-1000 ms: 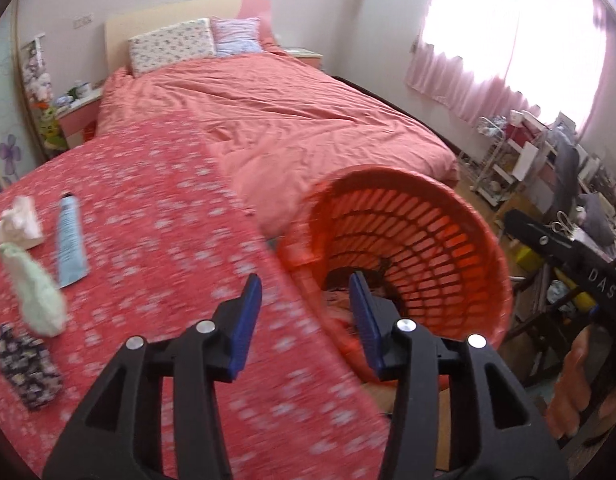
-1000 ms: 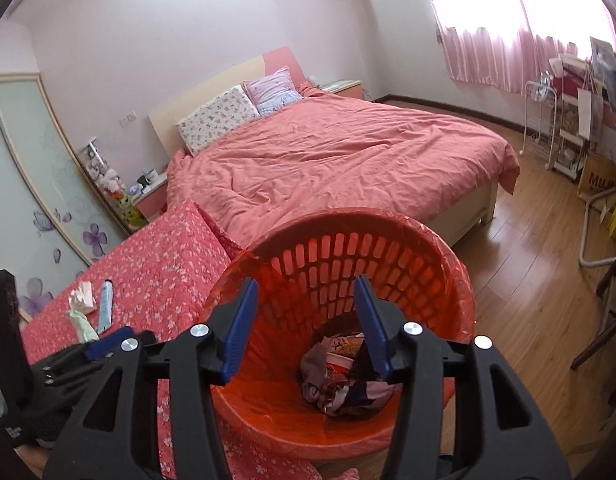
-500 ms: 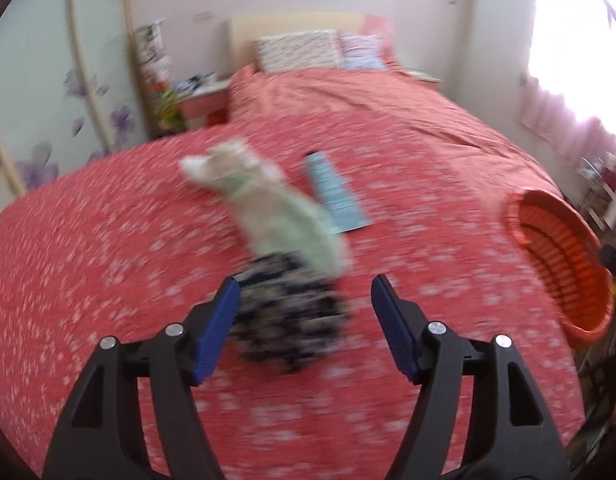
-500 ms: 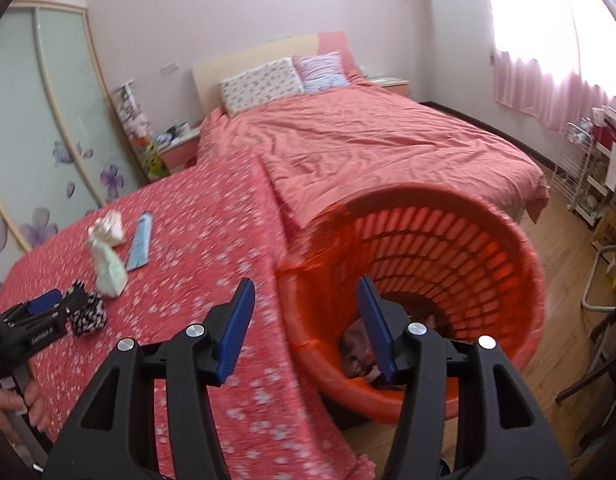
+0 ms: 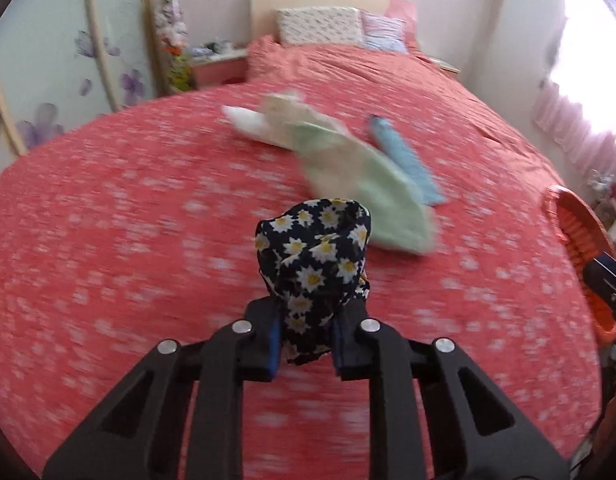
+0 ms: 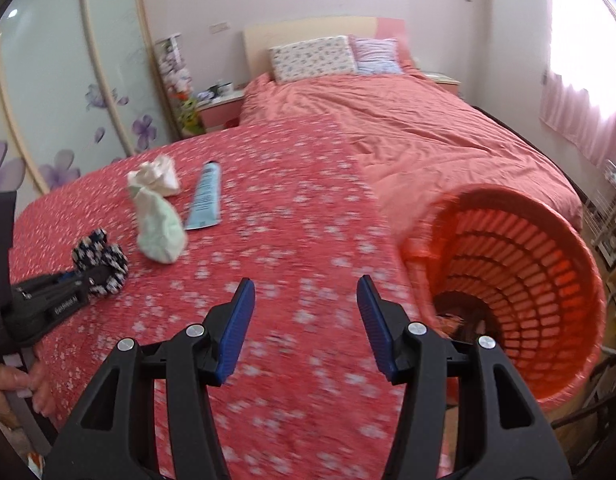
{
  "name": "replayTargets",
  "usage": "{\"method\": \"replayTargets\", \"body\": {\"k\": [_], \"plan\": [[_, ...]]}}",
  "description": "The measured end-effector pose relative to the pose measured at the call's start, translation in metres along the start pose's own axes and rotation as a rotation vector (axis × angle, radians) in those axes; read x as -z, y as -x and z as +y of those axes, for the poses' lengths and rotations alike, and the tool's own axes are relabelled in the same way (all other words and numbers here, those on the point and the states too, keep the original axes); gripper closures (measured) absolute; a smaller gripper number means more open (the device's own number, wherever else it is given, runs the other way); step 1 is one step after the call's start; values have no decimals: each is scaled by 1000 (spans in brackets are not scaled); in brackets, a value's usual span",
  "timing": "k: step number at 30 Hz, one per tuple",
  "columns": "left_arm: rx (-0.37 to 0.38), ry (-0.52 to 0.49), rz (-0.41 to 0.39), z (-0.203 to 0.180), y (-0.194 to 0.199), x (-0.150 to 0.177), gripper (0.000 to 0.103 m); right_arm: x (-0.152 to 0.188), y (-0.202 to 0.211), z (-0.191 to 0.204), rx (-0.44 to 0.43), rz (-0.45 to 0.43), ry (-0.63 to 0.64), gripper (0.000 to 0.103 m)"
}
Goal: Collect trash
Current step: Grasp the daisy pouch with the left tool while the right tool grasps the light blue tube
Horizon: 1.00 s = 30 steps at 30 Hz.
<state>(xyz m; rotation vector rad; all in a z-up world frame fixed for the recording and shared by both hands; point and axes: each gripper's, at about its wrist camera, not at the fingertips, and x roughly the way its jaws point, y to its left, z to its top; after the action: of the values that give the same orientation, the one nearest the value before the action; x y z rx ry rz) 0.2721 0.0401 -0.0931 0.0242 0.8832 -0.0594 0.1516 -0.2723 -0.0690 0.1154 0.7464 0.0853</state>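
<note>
**Daisy cloth caught, basket waiting**

On the left, the left gripper [image 5: 304, 338] has just closed its jaws on the daisy cloth [image 5: 313, 264], which is pinched between the pads above the red cover [image 5: 108, 240]. Beyond it lie a green cloth [image 5: 359, 188], a crumpled tissue [image 6: 156, 174] and a blue tube [image 6: 206, 196], all still to collect. The right gripper [image 6: 304, 328] hangs over the cover, jaws apart, holding nothing. Far right, the orange basket [image 6: 547, 280] tips its mouth toward us. Next, I'd judge, the cloth needs carrying rightward over that rim before letting go.
</note>
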Motion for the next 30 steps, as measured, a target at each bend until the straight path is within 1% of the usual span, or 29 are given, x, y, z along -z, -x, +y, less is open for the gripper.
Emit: {"method": "replayTargets", "body": {"k": [4, 5, 7, 8, 12, 16, 20, 22, 24, 27, 30], "plan": [[-112, 80, -5, 52, -6, -7, 83, -9, -22, 24, -46, 25, 9, 49], [-128, 103, 3, 64, -10, -8, 82, -14, -29, 30, -60, 33, 5, 50], [-114, 140, 20, 79, -17, -8, 79, -22, -42, 41, -79, 49, -2, 53], [-101, 143, 7, 82, -16, -7, 79, -28, -50, 48, -87, 57, -6, 56], [-97, 116, 2, 78, -17, -5, 76, -50, -79, 67, -93, 78, -23, 59], [-86, 119, 2, 79, -19, -5, 75, -68, -111, 89, -60, 106, -1, 59], [-77, 126, 1, 82, -23, -6, 75, -79, -138, 105, 2, 143, 36, 59], [-73, 130, 0, 82, -23, -6, 75, -80, -145, 108, 27, 162, 49, 62], [-68, 133, -1, 85, -23, -5, 75, -79, -144, 108, 53, 148, 68, 70], [-62, 137, -2, 88, -21, -4, 74, -71, -136, 102, 62, 138, 72, 72], [-54, 143, -4, 91, -19, -2, 74, -57, -119, 87, 62, 137, 61, 72]]}}
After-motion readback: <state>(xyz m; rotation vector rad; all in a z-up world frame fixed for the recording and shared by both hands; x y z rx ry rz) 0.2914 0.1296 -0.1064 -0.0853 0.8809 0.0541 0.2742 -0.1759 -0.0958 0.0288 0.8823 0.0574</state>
